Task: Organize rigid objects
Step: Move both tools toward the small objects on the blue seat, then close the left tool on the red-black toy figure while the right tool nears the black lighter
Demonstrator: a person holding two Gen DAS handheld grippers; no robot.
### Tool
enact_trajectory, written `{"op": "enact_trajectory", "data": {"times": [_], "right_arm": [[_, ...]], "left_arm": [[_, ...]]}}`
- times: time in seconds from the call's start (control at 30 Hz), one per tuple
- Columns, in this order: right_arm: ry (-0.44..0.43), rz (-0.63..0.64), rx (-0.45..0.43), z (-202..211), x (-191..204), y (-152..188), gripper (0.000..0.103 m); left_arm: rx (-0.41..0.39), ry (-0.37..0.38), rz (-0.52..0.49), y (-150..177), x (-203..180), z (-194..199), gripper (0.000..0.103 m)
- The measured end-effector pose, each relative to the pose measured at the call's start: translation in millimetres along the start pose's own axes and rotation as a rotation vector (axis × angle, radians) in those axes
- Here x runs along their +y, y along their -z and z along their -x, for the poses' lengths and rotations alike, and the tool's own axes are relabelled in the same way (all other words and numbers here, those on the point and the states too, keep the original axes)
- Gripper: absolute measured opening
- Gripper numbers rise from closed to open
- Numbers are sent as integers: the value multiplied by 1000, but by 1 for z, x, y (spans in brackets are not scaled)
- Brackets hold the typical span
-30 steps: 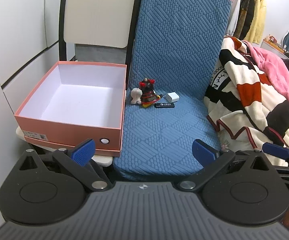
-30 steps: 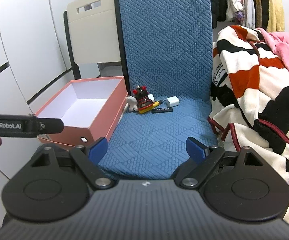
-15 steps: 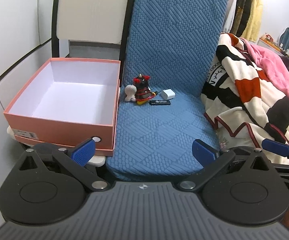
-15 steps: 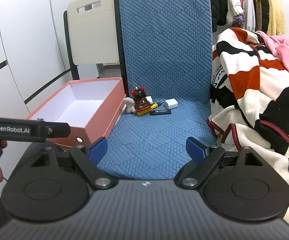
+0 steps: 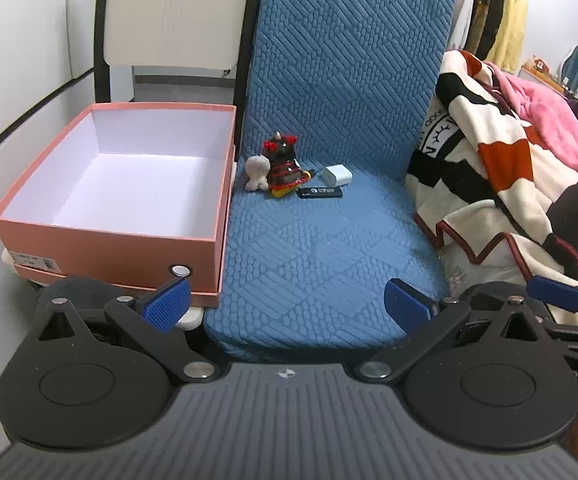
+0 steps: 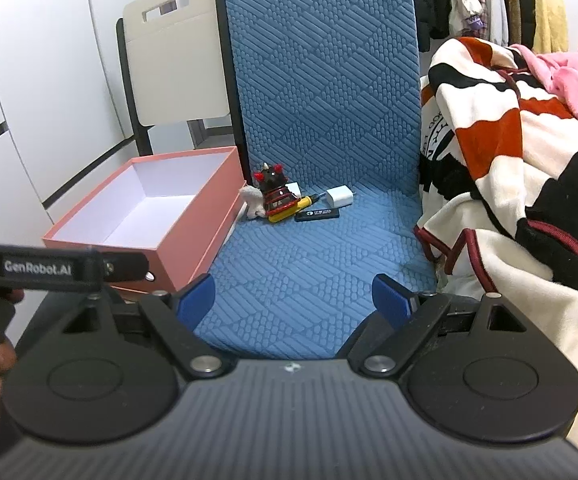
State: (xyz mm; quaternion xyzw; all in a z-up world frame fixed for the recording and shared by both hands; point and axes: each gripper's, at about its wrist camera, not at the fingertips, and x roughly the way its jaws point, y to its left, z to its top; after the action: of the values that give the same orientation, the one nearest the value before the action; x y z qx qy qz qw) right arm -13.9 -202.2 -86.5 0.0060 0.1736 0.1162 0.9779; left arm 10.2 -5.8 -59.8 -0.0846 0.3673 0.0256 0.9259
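A small pile lies at the back of the blue chair seat: a red-and-black figurine, a white fuzzy toy, a white charger cube, a black flat stick and a yellow-handled tool under the figurine. An open pink box with a white inside stands left of the seat, with nothing in it. My left gripper is open, empty, low at the seat's front edge. My right gripper is open, empty, also short of the front edge. The figurine, charger and box show in the right wrist view.
A striped blanket and pink cloth are heaped right of the seat. A cream folding chair back stands behind the box. White wall panels lie left. The left gripper's body crosses the right view's left edge.
Both grippers have moved slightly forward toward the chair; the box and the pile look a little nearer. Jaws stay open. Nothing on the seat has moved.
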Motion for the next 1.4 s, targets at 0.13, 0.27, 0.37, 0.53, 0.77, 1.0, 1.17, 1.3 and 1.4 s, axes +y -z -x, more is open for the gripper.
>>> {"op": "enact_trajectory", "data": {"times": [0.13, 0.27, 0.37, 0.53, 0.77, 1.0, 1.17, 1.3, 1.4], "right_arm": [[3, -13, 1, -5, -2, -1, 87], [-3, -32, 25, -11, -4, -2, 87], [3, -30, 36, -16, -4, -5, 87], [15, -20, 38, -26, -6, -5, 87], [21, -42, 49, -39, -9, -8, 87], [18, -49, 57, -65, -10, -6, 87], [22, -71, 68, -94, -16, -12, 87], [11, -71, 38, -113, -14, -23, 87], [-2, -83, 35, -132, -16, -31, 87]], "left_arm": [[0, -1, -3, -1, -1, -3, 103], [18, 1, 4, -6, -1, -8, 103], [23, 5, -4, -9, -2, -12, 103], [35, 9, 6, -12, 1, -26, 103], [35, 25, -4, -20, 3, -42, 103], [14, 47, -24, -41, 2, -71, 103], [3, 49, -45, -61, -2, -102, 103], [-3, 79, -56, -77, -6, -127, 103], [-5, 65, -77, -90, -10, -149, 103]]}}
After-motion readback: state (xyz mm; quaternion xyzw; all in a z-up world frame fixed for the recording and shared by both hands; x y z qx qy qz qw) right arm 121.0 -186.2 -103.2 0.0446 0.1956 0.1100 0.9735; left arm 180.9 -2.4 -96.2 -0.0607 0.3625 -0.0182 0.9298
